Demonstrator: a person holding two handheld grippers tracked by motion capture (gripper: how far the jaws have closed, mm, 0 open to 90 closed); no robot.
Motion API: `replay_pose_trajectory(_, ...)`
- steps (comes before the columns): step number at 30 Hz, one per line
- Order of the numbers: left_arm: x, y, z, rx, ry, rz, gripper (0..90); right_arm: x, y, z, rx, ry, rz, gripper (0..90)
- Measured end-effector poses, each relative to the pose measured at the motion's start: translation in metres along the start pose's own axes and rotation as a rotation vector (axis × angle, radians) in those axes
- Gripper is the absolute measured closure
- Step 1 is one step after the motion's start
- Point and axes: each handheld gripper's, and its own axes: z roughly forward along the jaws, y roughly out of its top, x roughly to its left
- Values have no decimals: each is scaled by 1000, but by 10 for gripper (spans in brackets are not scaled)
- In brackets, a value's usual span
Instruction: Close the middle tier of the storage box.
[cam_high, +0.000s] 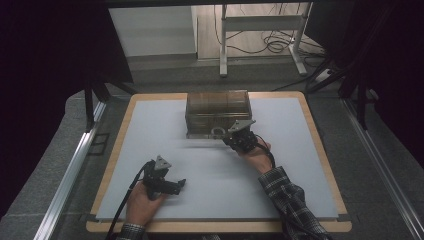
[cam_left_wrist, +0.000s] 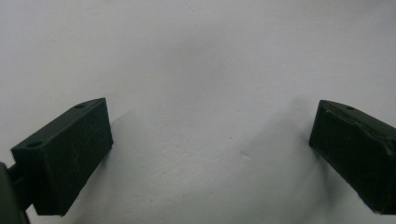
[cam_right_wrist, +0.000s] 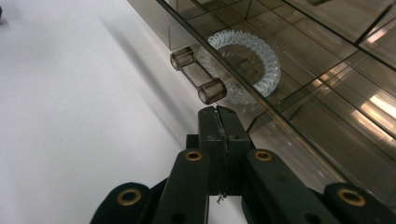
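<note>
Dim workroom, high view: grey floor, a white metal stand (cam_high: 260, 30) with loose cables (cam_high: 272, 45) beyond the far edge of the table (cam_high: 320, 150), which is wood-rimmed with a pale mat on top. Item one, a smoky transparent drawer box (cam_high: 218, 111), stands at the middle of the far edge. Item two, the right gripper (cam_high: 239, 136), lies just in front of the box's near face, held by a hand with a plaid sleeve (cam_high: 292, 200). Item three, the left gripper (cam_high: 170, 186), rests near the near edge, left of centre, well apart from the box, its cable (cam_high: 125, 205) trailing toward the person.

Left gripper view: both black jaws stand wide apart over bare pale mat (cam_left_wrist: 201, 70), nothing between them.

Right gripper view: the right gripper (cam_right_wrist: 219, 112) has its jaws pressed together, nothing held, tips just short of the drawer handle (cam_right_wrist: 198, 77), a clear bar with two round ends on the box's front panel (cam_right_wrist: 327, 116). Whether the tips touch the handle cannot be told. Behind the panel, inside the drawer, lies a clear spiral hair tie (cam_right_wrist: 245, 63), coiled in a ring. Pale mat (cam_right_wrist: 70, 116) runs along the left of the box.
</note>
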Motion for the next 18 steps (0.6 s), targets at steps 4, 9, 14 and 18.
replay_pose_trajectory(4, 0, 0, 0, 0, 0, 0, 0, -2, 0, 1, -6, -7, 8, 882)
replay_pose_trajectory(9, 0, 0, 0, 0, 0, 0, 0, -3, 2, 2, -4, -14, 8, 881)
replay_pose_trajectory(14, 0, 0, 0, 0, 0, 0, 0, -4, 5, 3, -7, -20, 8, 881)
replay_pose_trajectory(18, 0, 0, 0, 0, 0, 0, 0, -6, 6, 5, -5, -28, 10, 881)
